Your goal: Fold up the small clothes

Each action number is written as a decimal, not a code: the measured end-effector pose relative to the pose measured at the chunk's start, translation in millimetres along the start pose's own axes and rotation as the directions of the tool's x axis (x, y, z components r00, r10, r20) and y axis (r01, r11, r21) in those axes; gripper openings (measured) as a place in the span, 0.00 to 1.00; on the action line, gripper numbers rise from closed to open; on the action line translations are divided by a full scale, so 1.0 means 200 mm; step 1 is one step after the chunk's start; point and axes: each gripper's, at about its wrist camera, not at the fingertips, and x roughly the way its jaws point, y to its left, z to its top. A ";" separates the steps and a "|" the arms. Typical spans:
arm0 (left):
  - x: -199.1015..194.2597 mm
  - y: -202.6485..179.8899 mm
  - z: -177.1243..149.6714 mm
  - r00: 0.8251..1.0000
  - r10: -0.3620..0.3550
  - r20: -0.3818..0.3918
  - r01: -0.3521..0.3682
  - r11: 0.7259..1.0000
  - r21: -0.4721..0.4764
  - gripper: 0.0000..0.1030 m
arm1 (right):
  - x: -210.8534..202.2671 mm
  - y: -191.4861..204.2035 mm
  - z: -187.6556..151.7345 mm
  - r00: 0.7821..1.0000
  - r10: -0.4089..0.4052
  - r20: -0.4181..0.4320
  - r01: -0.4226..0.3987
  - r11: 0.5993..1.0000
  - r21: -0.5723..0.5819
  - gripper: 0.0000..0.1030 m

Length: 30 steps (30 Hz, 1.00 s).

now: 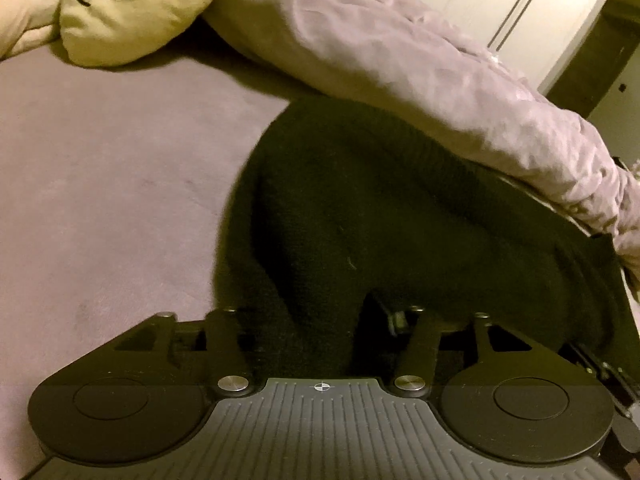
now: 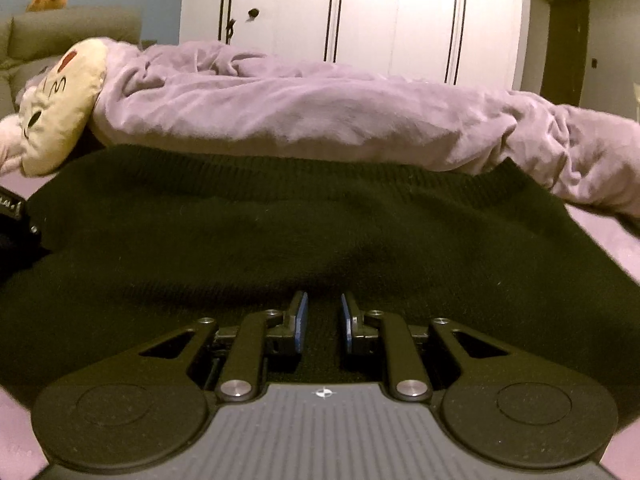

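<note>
A black knit garment (image 1: 380,216) lies on a lilac bed sheet (image 1: 100,200), its far edge against a bunched lilac duvet (image 1: 400,60). In the left wrist view the cloth drapes over my left gripper (image 1: 320,320) and hides the fingertips; a fold of it runs down between the finger links. In the right wrist view the same garment (image 2: 280,232) spreads wide and flat. My right gripper (image 2: 324,316) hovers low over its near edge, jaws a little apart, blue pads (image 2: 301,320) showing, nothing between them. The left gripper's body (image 2: 12,216) shows at the left edge.
A cream cat-face pillow (image 1: 132,8) lies at the head of the bed, left of the duvet; it shows in the right wrist view (image 2: 60,112) too. White wardrobe doors (image 2: 360,16) stand behind the bed. A dark doorway (image 2: 568,40) is at the right.
</note>
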 end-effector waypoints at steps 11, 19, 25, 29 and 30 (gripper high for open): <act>-0.08 -0.10 0.04 0.999 0.034 0.007 -0.034 0.998 0.059 0.27 | -0.06 -0.05 -0.02 0.999 0.049 0.020 -0.049 0.999 0.005 0.19; -0.34 -0.57 0.07 0.996 -0.090 0.024 0.086 0.988 0.125 0.23 | -0.38 -0.25 -0.16 0.991 0.082 0.110 -0.098 0.984 0.147 0.49; -0.29 -1.13 -0.02 0.988 -0.150 0.046 0.134 0.961 0.242 0.20 | -0.46 -0.42 -0.25 0.995 0.060 0.082 -0.080 0.962 0.262 0.49; -0.30 -1.34 -0.10 0.940 -0.333 -0.073 0.341 0.913 0.224 0.55 | -0.50 -0.50 -0.30 0.997 0.059 0.051 -0.071 0.957 0.281 0.49; -0.35 -1.36 -0.13 0.936 -0.349 -0.054 0.350 0.899 0.263 0.60 | -0.52 -0.52 -0.31 0.997 0.060 0.050 -0.072 0.958 0.279 0.49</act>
